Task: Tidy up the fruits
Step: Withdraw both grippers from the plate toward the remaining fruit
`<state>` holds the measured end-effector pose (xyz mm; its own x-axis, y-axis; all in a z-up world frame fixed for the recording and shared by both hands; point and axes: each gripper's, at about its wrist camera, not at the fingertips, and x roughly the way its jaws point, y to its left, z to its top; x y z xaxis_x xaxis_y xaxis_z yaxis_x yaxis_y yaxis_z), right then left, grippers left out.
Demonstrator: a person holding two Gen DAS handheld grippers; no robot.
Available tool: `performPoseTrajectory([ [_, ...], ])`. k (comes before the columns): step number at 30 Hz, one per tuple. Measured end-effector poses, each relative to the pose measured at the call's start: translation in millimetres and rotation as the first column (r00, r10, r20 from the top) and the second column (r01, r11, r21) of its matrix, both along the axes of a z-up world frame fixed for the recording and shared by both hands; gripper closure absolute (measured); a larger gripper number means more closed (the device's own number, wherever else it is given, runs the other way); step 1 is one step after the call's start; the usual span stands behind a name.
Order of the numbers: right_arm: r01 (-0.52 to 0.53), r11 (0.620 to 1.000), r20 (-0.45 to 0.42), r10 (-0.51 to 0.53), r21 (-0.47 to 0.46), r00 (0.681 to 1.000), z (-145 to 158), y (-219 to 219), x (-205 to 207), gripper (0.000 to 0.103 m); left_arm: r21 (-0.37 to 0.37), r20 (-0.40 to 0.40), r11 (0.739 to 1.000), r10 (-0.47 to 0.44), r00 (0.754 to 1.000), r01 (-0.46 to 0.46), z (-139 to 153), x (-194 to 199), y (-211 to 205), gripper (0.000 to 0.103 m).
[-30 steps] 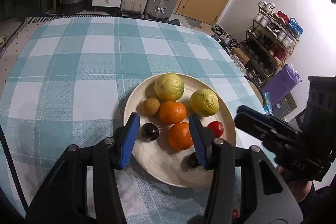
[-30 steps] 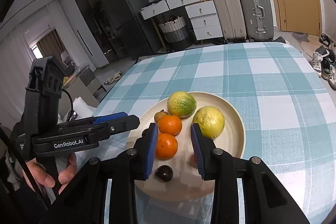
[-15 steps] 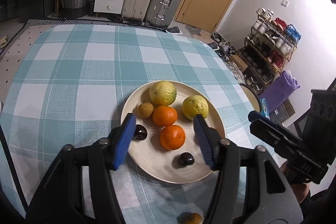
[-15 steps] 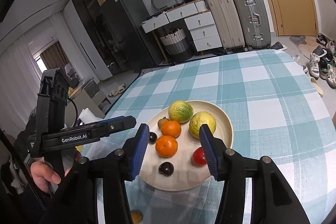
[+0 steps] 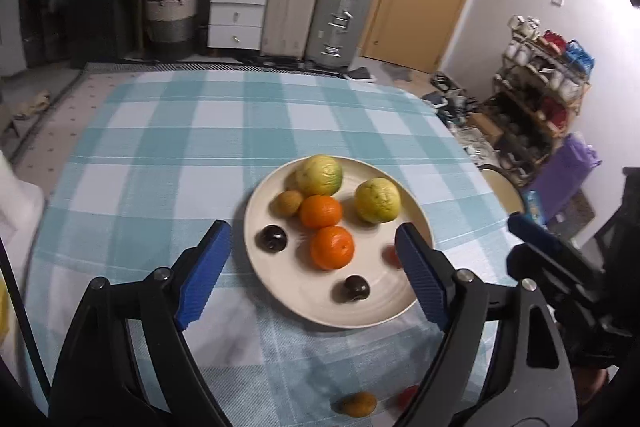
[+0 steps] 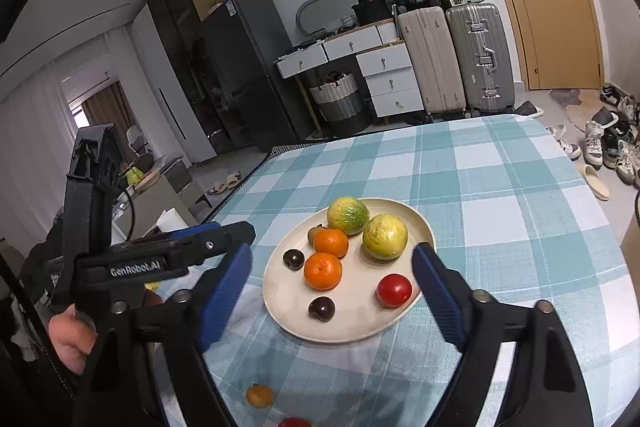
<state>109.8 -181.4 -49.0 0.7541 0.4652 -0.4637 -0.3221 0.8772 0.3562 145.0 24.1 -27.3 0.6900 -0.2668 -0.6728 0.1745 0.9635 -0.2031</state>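
Beside checked tablecloth point(image 6: 500, 187), "GenRobot.AI" on left tongs point(image 6: 224, 231).

Both the left gripper point(image 5: 314, 273) and the right gripper point(image 6: 334, 293) had just been opening, nothing between their jaws, and drew back from the plate point(image 6: 280, 311), bringing a small orange fruit point(image 6: 259, 395) on the near tablecloth point(image 6: 480, 179) into view.

Left gripper point(image 5: 312, 275) tilted downward, jaws just opened wide, nothing between the pads, right gripper point(image 6: 332, 291) angled down less steeply, jaws likewise just spread and empty, a hand point(image 6: 72, 337) wrapped round the left gripper's handle
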Motion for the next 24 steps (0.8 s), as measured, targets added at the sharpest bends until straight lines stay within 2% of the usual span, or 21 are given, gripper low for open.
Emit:
performPoseTrajectory([
  [8,0.005,1.0,0.0,-0.005,0.003,1.0,2,-3,-16,0.009,-0.013,0.015,0.999,0.051,0.999,-0.051,5,-23,6,0.006],
  [13,0.009,1.0,-0.006,-0.009,0.004,1.0,0,-5,-27,0.007,0.03,0.016,0.997,0.076,0.997,-0.077,3,-37,7,0.002],
  [19,0.008,1.0,-0.038,-0.009,-0.011,0.999,-11,-4,-39,0.004,0.041,0.005,0.996,0.084,0.996,-0.084,-12,-55,9,0.001],
  [24,-0.037,0.999,-0.075,0.036,-0.01,0.997,-26,1,-49,0.003,0.046,-0.013,0.995,0.092,0.996,-0.091,-26,-65,11,0.001],
])
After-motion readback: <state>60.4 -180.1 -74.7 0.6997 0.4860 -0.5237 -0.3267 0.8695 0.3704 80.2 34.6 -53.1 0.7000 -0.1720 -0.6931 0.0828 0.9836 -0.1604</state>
